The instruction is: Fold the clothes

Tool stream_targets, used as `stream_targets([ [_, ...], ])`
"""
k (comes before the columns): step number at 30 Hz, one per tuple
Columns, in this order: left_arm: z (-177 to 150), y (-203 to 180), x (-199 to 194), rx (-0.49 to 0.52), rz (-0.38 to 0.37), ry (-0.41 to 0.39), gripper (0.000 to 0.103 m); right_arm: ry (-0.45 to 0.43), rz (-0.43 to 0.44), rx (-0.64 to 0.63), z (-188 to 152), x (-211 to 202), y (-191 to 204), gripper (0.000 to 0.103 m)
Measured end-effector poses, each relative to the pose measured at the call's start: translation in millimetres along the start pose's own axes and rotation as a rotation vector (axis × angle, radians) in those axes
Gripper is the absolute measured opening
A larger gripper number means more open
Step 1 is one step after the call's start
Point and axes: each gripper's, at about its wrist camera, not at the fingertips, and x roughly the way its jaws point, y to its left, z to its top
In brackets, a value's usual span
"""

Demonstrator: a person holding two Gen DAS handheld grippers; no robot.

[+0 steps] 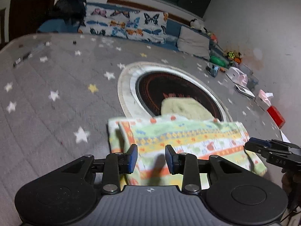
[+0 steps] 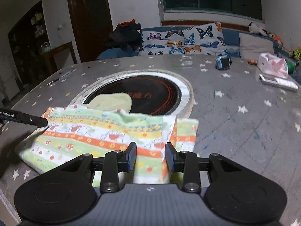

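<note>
A striped, colourful patterned garment [image 1: 180,141] lies flat on the grey star-print table, partly folded, with a pale green part [image 1: 184,107] reaching onto the round black cooktop. It also shows in the right wrist view [image 2: 105,135]. My left gripper [image 1: 151,159] is open and hovers over the garment's near left part. My right gripper [image 2: 150,157] is open over the garment's near right part. The right gripper also shows in the left wrist view [image 1: 254,143] at the cloth's right edge. The left gripper's tip shows in the right wrist view [image 2: 43,121] at the cloth's left edge.
A round black cooktop [image 2: 161,90] with a pale ring sits in the table. A pen [image 2: 60,78] lies far left. A blue toy [image 2: 223,62], a pink bag [image 2: 272,64], a book [image 2: 278,81] and a red box [image 1: 276,116] stand at the right. Butterfly cushions [image 2: 184,39] lie behind.
</note>
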Motion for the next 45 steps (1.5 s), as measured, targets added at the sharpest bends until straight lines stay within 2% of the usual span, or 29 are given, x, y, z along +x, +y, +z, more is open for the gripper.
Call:
stream_targets([
  [7,12,5,10,-0.008,0.025,-0.005,0.035,-0.013,0.016,0.021,24,29,-4,0.033],
  [11,12,7,13,-0.02,0.038,0.003,0.034,0.011,-0.004,0.038,24,47,-13,0.032],
  [18,12,10,15,-0.037,0.06,0.015,0.036,-0.007,-0.006,-0.022,25,29,2,0.032],
  [19,11,9,14,-0.038,0.066,0.013,0.038,-0.01,-0.002,-0.033,24,26,6,0.033],
  [21,11,7,10,-0.038,0.08,0.008,0.053,-0.014,0.007,-0.055,23,20,14,0.034],
  [23,9,5,6,-0.035,0.092,0.002,0.054,-0.019,0.015,-0.077,22,14,21,0.044],
  [25,7,4,3,-0.036,0.097,0.0,0.057,-0.023,0.022,-0.106,20,8,31,0.044],
  [28,3,4,-2,-0.054,0.114,-0.001,0.069,-0.022,0.049,-0.167,15,1,49,0.045],
  [34,-5,5,-9,-0.075,0.134,0.008,0.077,-0.021,0.12,-0.287,7,-11,90,0.049],
  [36,-7,7,-12,-0.081,0.144,0.003,0.085,-0.016,0.146,-0.331,4,-13,104,0.049],
  [39,-9,10,-17,-0.094,0.164,-0.007,0.092,-0.008,0.193,-0.4,0,-15,125,0.049],
  [45,-13,20,-26,-0.124,0.187,-0.014,0.097,-0.001,0.263,-0.532,-8,-16,163,0.049],
])
